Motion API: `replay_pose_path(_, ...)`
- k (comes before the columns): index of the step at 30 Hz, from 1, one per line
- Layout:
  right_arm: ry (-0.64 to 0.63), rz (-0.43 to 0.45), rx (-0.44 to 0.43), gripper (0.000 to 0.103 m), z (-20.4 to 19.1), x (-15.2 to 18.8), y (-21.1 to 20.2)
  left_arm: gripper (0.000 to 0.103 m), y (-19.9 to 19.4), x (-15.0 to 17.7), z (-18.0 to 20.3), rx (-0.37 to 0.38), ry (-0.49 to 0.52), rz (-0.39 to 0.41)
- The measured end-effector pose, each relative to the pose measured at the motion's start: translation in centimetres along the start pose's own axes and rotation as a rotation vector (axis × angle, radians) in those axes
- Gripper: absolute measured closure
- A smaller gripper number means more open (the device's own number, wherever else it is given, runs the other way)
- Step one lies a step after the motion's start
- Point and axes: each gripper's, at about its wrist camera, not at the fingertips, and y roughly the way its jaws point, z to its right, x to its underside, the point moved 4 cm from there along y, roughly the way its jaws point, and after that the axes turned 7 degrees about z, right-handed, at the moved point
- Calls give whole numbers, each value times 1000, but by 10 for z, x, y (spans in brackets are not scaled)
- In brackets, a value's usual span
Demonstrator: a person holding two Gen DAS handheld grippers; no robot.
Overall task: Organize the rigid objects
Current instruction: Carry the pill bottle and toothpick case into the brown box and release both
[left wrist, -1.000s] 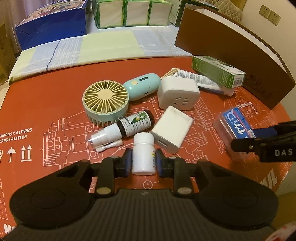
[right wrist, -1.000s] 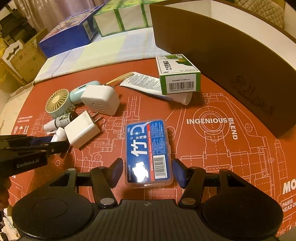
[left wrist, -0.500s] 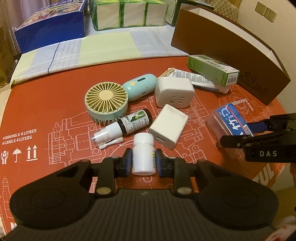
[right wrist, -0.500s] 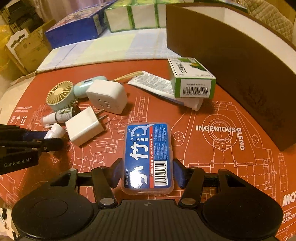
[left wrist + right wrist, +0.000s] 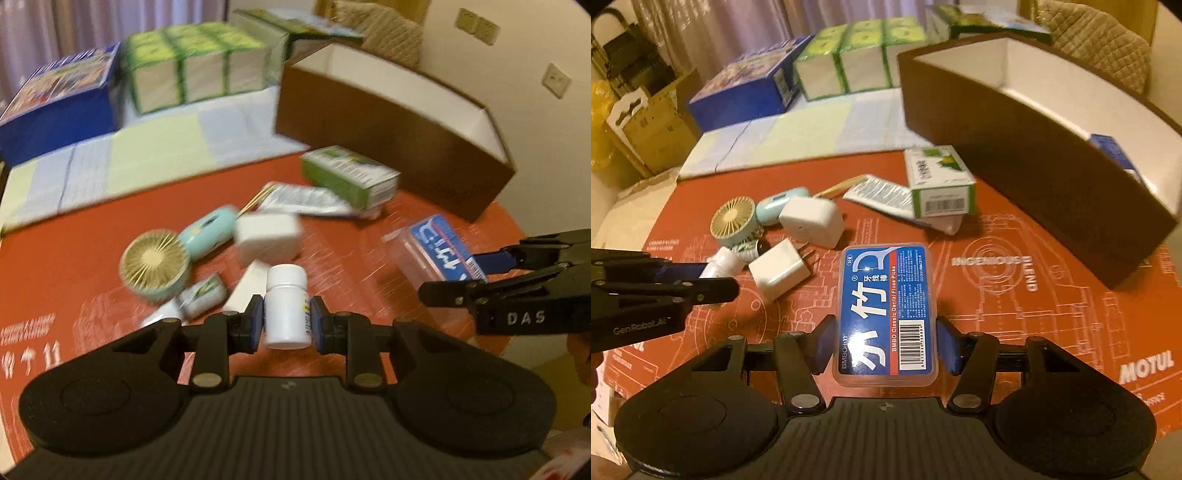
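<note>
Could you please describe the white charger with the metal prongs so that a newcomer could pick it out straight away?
Start at the orange table mat and find the cluster of small items on its left. The charger is the flat white block nearest the camera there, just below the bigger white plug cube. Only it has two bare metal prongs.

Warm, yellowish indoor light fills both views, fairly dim, and casts only soft shadows under the things on the red mat [image 5: 1015, 236]. The left wrist view is smeared by motion blur: the fan [image 5: 153, 264] and the mat's printing streak. The right wrist view is sharper, its floss box [image 5: 886, 310] label readable. Fisheye distortion bends the brown box [image 5: 1034, 173] and darkens the corners.
</note>
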Motion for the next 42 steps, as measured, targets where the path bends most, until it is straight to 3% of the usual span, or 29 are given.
replay_pose_path(10,24,111,23,50,43,-47,-39,81,16,-76,63,69,88,97)
replay_pose_path(19,49,161,59,50,88,-96,-44,81,47,-134,99,86,119,133)
replay_pose_path(32,103,191,124,50,140,-154,-11,81,108,-202,115,81,166,140)
replay_pose_path(42,139,131,160,50,168,-166,29,81,161,-224,111,73,183,72)
